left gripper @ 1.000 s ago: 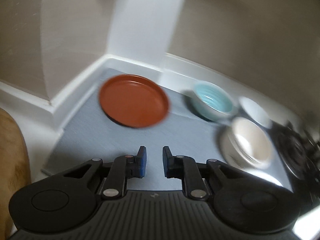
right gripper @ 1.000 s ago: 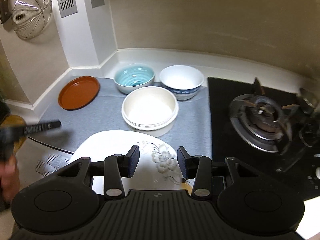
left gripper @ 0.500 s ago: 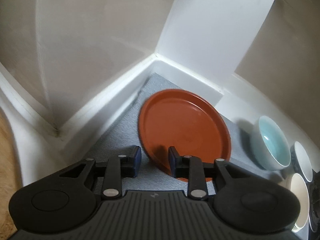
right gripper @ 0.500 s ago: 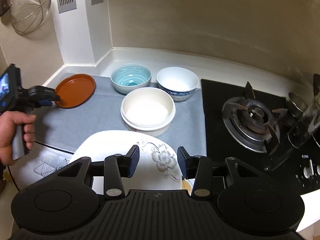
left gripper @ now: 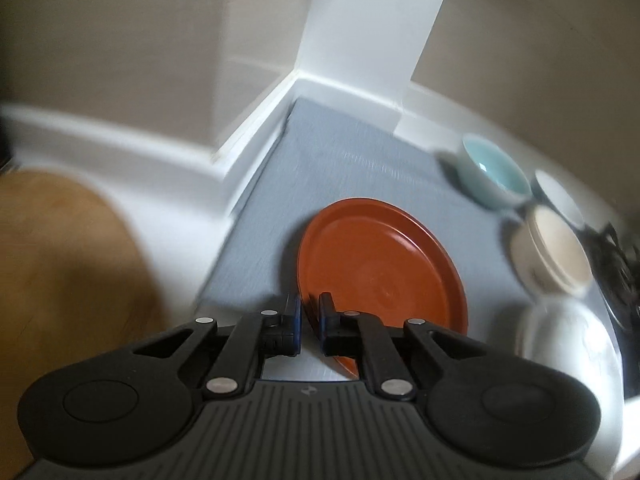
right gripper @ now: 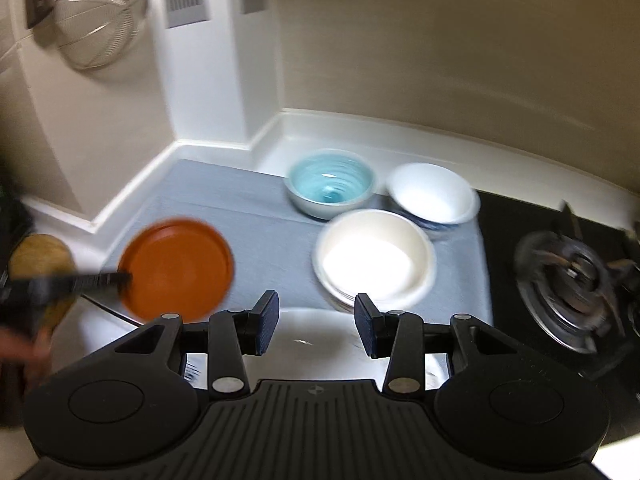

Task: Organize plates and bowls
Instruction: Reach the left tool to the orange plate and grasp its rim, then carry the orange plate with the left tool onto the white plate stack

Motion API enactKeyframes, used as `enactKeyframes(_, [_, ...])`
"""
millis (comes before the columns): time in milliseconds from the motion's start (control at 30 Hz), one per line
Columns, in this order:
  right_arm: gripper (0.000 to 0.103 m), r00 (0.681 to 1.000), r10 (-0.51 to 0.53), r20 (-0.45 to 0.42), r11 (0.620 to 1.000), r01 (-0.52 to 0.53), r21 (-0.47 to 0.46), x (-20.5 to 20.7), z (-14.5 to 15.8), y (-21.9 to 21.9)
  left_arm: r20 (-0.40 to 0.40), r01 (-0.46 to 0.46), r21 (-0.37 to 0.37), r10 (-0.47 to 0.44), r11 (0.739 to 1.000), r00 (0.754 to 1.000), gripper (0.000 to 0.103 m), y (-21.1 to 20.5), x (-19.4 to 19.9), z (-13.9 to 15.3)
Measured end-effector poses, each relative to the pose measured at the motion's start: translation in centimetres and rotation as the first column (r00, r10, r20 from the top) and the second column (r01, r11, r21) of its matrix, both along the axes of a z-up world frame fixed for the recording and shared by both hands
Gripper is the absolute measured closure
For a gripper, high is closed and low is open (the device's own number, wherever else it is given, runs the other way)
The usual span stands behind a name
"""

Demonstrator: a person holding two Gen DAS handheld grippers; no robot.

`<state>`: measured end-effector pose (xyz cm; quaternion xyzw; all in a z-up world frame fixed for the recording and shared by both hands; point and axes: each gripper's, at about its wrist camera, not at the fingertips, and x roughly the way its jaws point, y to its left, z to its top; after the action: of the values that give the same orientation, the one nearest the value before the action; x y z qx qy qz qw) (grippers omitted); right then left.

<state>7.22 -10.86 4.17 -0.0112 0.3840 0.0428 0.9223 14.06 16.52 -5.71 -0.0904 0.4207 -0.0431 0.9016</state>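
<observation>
Left wrist view: half a second ago the red plate (left gripper: 380,272) lay flat by the wall corner; now the left gripper (left gripper: 309,322) is clamped on its near rim and has drawn it away, leaving bare grey mat (left gripper: 352,152) behind. The teal bowl (left gripper: 494,174) and cream bowl (left gripper: 552,252) sit off right, blurred.

Right wrist view: the red plate (right gripper: 176,268) hangs tilted above the mat's left edge. The right gripper (right gripper: 316,322) stays spread, grasping nothing, over the white plate (right gripper: 316,344). A white bowl (right gripper: 432,196) stands beside the stove (right gripper: 568,276).
</observation>
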Motion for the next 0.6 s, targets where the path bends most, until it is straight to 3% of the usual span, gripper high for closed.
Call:
enactKeyframes(200, [0.059,0.991,0.131,-0.009,0.991,-0.131,0.042,1.8,-0.8,3.7,-0.046,-0.016,0.014,0.016,1.0,0.999,0.091,2.6,-5.7,0.1])
enactKeyframes(300, [0.059,0.98,0.192,-0.043,0.98,-0.189,0.061,2.7,-1.9,5.9,-0.036,-0.031,0.01,0.032,0.999,0.999,0.082,3.0,-6.2,0.3])
enactKeyframes(433, [0.059,0.961,0.251,-0.115,0.966,-0.241,0.092,3.8,-4.1,8.6,-0.04,-0.034,0.014,0.035,0.999,0.999,0.082,2.9,-6.0,0.1])
enactKeyframes(600, [0.061,0.946,0.253,-0.201,0.967,-0.241,0.084,4.8,-6.9,10.7,-0.049,0.002,0.029,0.0,1.0,0.999,0.083,2.3,-5.4,-0.2])
